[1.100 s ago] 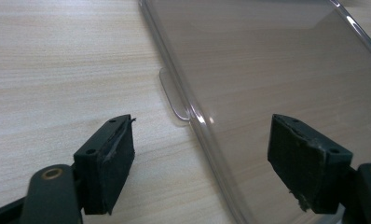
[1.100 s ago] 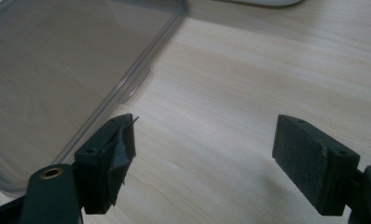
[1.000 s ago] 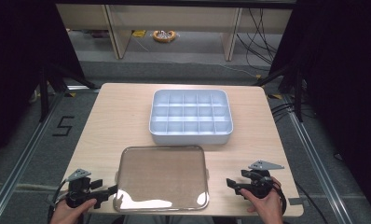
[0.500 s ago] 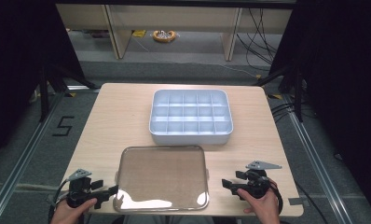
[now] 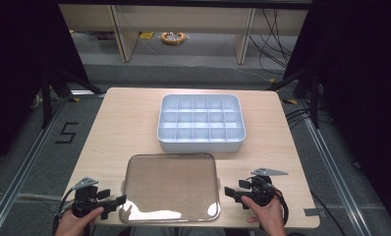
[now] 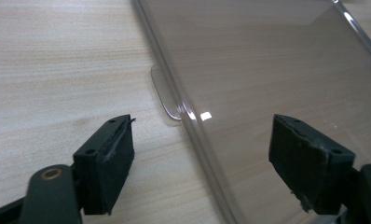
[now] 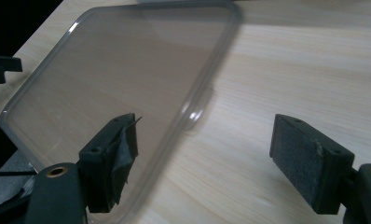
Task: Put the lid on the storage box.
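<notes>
lid: clear, flat on table, near edge, centre
tray: white, divided, just beyond lid
left gripper: jaws apart, straddling lid's left rim
right gripper: jaws apart, at lid's right rim

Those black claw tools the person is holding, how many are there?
2. The left gripper sits at the clear lid's left edge, the right gripper at its right edge, both open near the table's front.
</notes>
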